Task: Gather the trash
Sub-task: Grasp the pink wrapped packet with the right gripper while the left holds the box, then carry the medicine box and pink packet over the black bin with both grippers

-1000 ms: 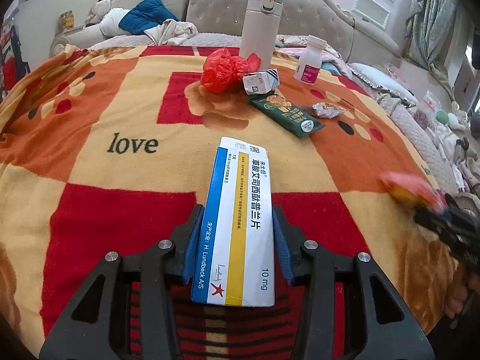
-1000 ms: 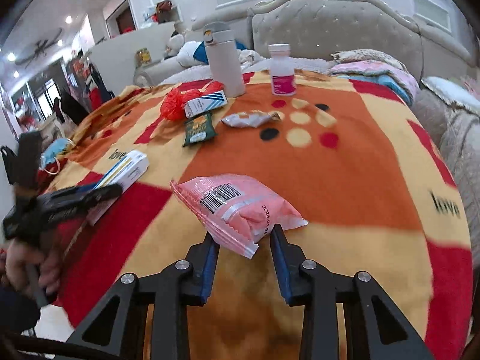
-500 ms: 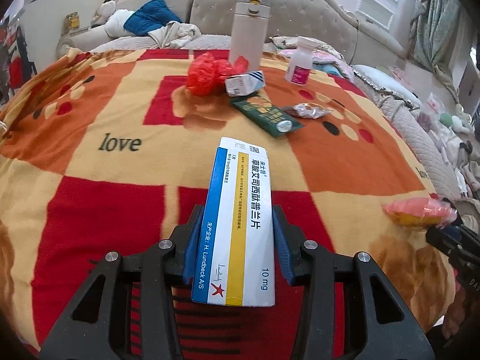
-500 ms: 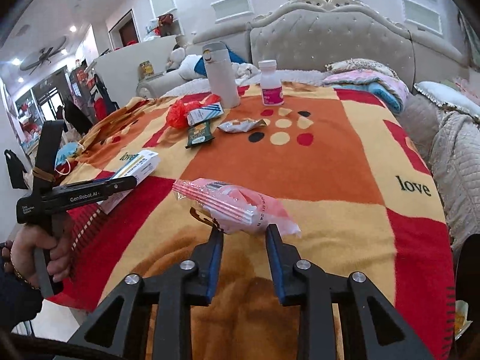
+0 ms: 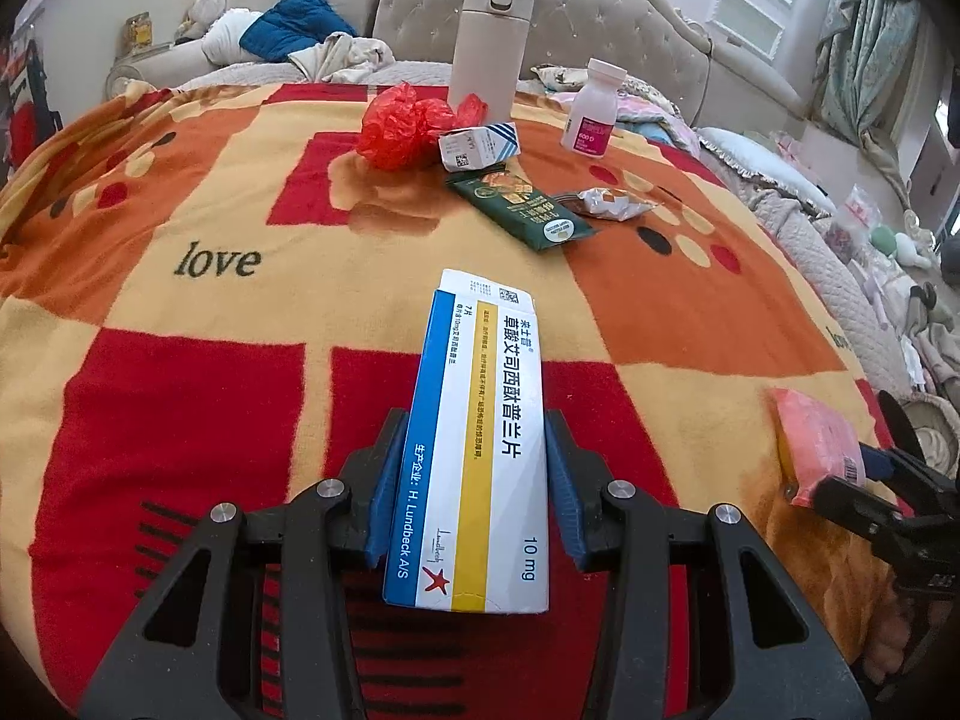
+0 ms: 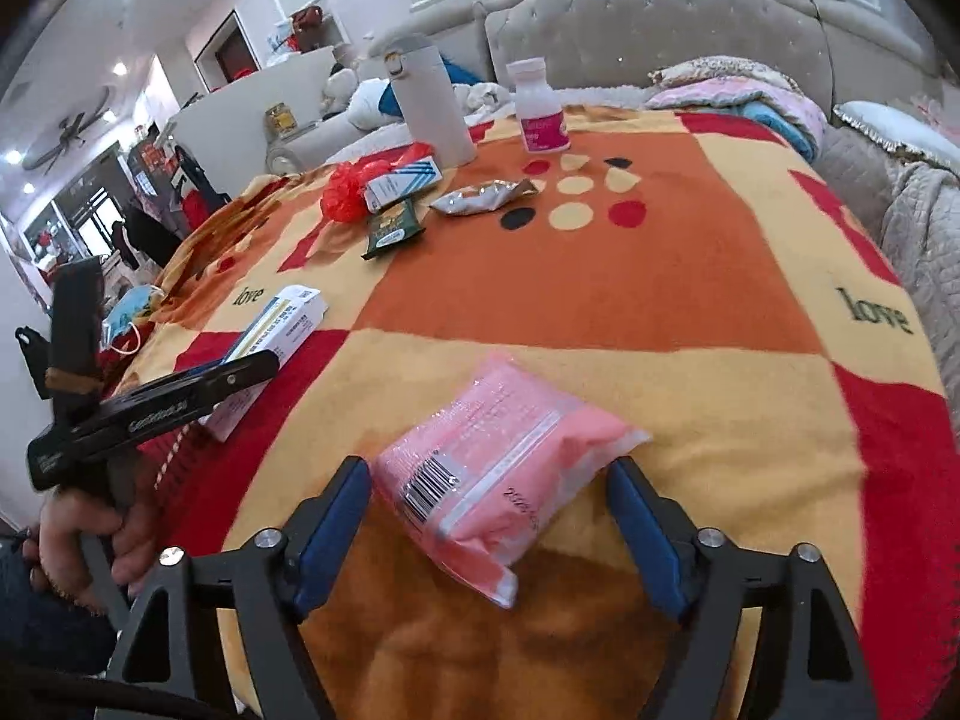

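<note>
My left gripper (image 5: 474, 480) is shut on a white, blue and yellow medicine box (image 5: 480, 450), which sticks out forward over the patterned blanket (image 5: 180, 396). The same box (image 6: 282, 324) and the left gripper (image 6: 198, 396) show at the left of the right wrist view, held by a hand (image 6: 84, 540). My right gripper (image 6: 489, 504) has its jaws opening wide. A pink plastic packet (image 6: 498, 468) lies between them on the blanket, and the blue pads (image 6: 327, 522) stand clear of it. In the left wrist view the pink packet (image 5: 816, 438) sits at the right edge.
Farther back on the blanket lie a crumpled red bag (image 5: 402, 126), a small striped carton (image 5: 480, 147), a dark green wrapper (image 5: 528, 210) and a silver wrapper (image 5: 612, 203). A white flask (image 5: 489, 48) and a pill bottle (image 5: 591, 117) stand behind. A face mask (image 6: 129, 315) hangs at the left edge.
The right jaws have spread apart and let go of the pink packet, which now lies flat on the blanket. The left gripper still holds the medicine box and has shifted slightly.
</note>
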